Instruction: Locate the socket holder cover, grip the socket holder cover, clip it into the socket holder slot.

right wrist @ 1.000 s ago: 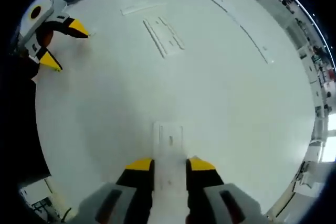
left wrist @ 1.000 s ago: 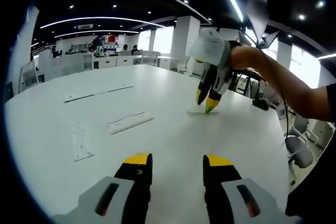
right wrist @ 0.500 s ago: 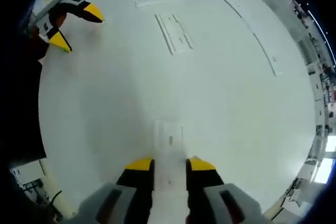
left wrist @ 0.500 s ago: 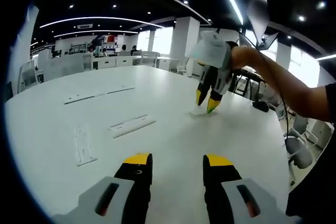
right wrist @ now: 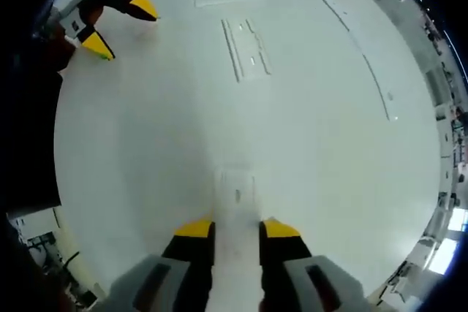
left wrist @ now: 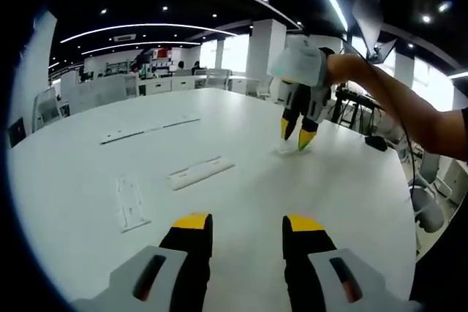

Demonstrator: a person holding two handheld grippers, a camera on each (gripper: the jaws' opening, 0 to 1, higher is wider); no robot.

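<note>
White bench [right wrist: 329,180], open office behind. My right gripper [right wrist: 235,228] jaws clamp the socket holder cover [right wrist: 237,193], long axis pointing ahead toward the socket holder [right wrist: 246,47], well apart. Left gripper [left wrist: 247,224] gapes, empty.

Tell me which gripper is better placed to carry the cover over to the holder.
Right. The right gripper is shut on the socket holder cover. The left gripper is open with nothing between its jaws, and the socket holder lies ahead across the table.
</note>
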